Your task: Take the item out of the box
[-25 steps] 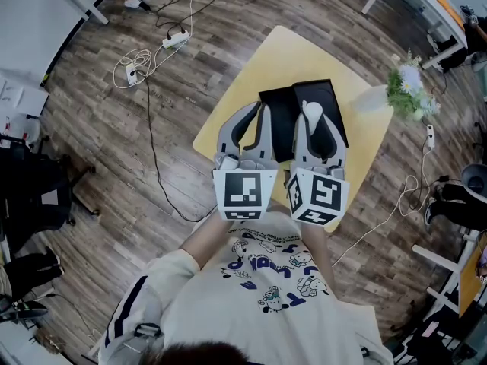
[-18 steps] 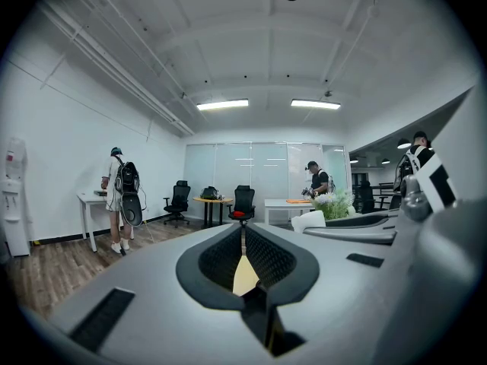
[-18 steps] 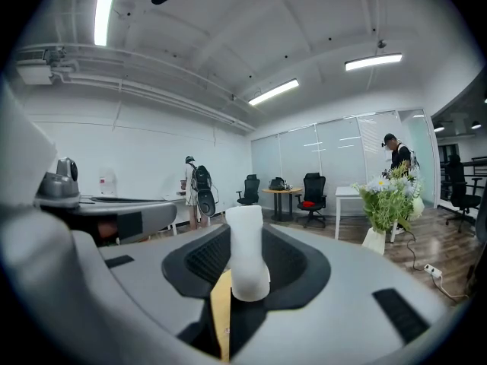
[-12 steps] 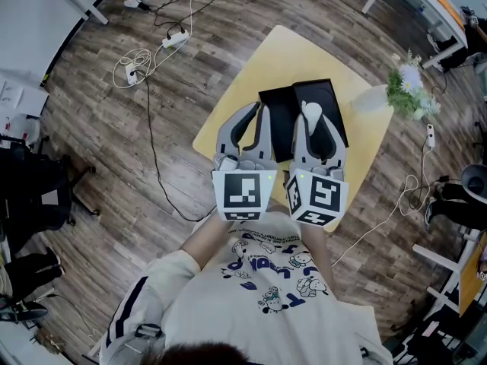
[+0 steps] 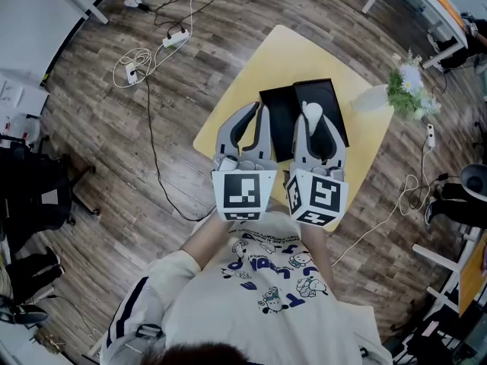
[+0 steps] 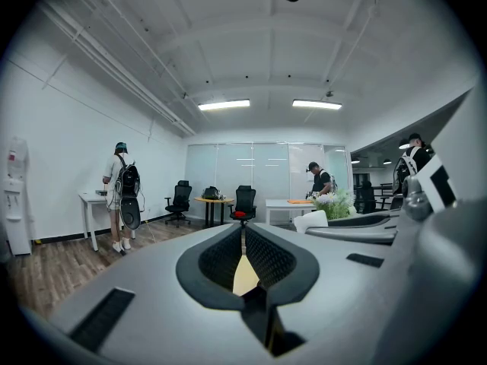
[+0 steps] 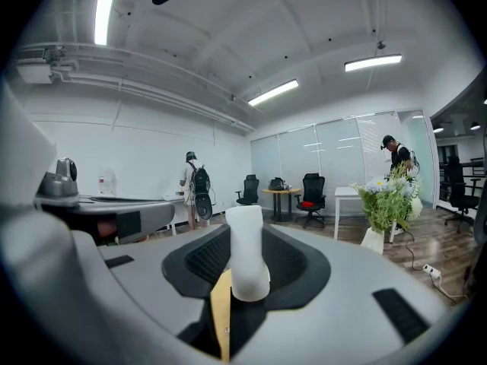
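Nothing moves versus a second ago. Desk [image 5: 289, 52] carries the open black box [image 5: 278, 101] below both tongs' tips. Left tongs [image 6: 243, 238] together, empty. Right tongs [image 7: 247, 238] clamp the white item [image 7: 245, 257], apparently lifted clear; extraction looks done.

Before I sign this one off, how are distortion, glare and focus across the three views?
Head view: evenly lit and sharp, though the wide lens bows the floor planks around the yellow table. Left gripper view: black corners and curved walls, mild glare from the ceiling lights. Right gripper view: the ceiling strip at top left is blown out; the white item is crisp.
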